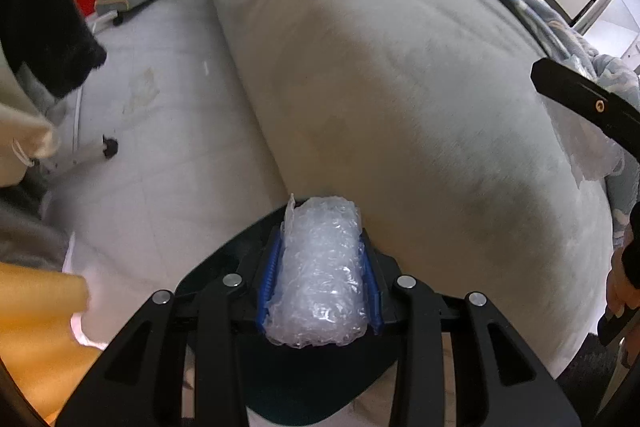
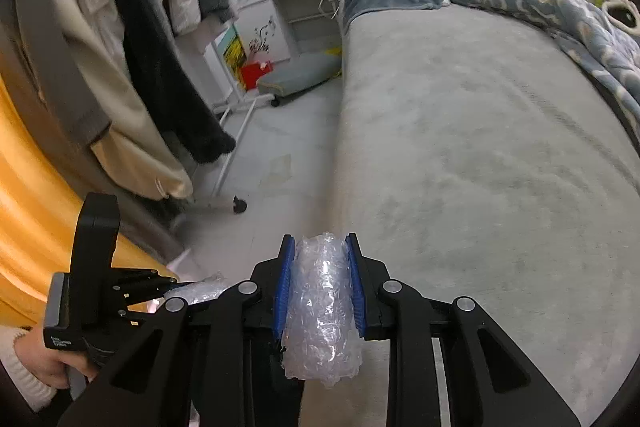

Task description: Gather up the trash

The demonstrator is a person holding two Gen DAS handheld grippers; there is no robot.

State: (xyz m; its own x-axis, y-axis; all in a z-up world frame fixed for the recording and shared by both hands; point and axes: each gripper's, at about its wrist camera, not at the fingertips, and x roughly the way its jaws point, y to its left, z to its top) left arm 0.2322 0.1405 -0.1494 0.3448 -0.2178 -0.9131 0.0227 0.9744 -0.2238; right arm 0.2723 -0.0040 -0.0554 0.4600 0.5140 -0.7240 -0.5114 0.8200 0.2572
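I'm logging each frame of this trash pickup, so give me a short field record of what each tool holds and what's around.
left tool: shut on a bubble wrap roll
right tool: shut on a second bubble wrap roll
below the left tool: dark round bin opening, bubble wrap held above it
bed: grey cover, patterned blue blanket on its far side
floor: pale tiles, faint clear scrap, too blurred to identify
clothes rack: coats hanging, left of the bed

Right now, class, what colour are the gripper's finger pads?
Blue finger pads, clearest in the right wrist view.
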